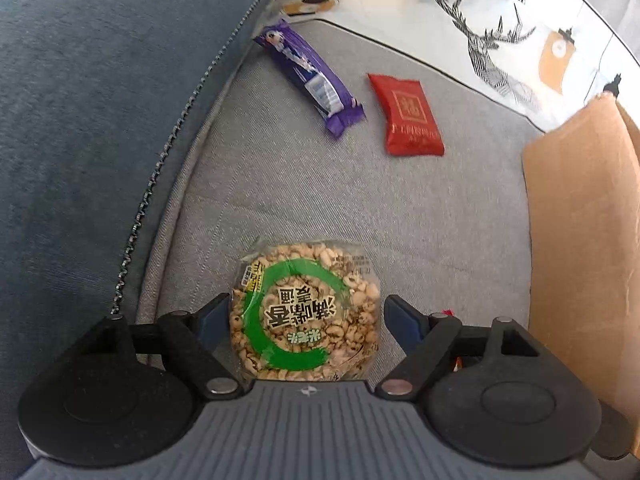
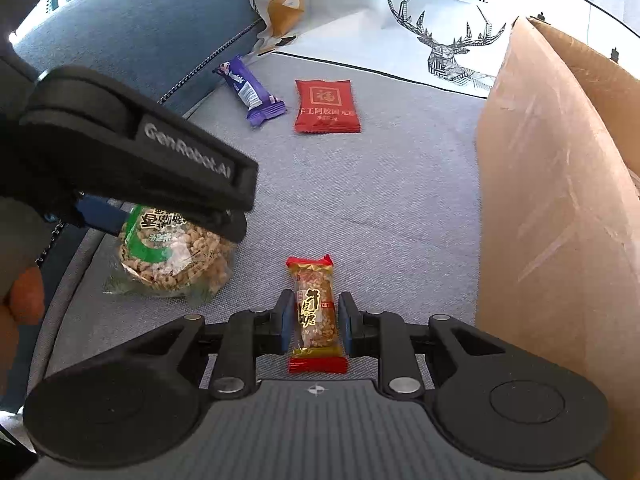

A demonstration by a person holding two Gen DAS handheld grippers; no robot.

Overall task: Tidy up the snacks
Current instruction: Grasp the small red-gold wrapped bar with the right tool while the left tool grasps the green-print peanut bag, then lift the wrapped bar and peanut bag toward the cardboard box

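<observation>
A round puffed-rice cake in a clear and green wrapper (image 1: pixel 305 312) lies on the grey sofa seat between the open fingers of my left gripper (image 1: pixel 306 318); it also shows in the right wrist view (image 2: pixel 176 256), under the left gripper's body (image 2: pixel 132 152). A peanut candy bar with red ends (image 2: pixel 316 314) lies between the fingers of my right gripper (image 2: pixel 315 322), which stand close on either side with small gaps. A purple bar (image 1: pixel 310 76) (image 2: pixel 250 90) and a red packet (image 1: pixel 406 114) (image 2: pixel 326 106) lie farther off.
A cardboard box (image 2: pixel 552 208) (image 1: pixel 580 232) stands at the right. A blue cushion (image 1: pixel 100 100) with a chain trim borders the seat on the left. A white "Fashion Home" deer-print fabric (image 2: pixel 440 40) lies at the back.
</observation>
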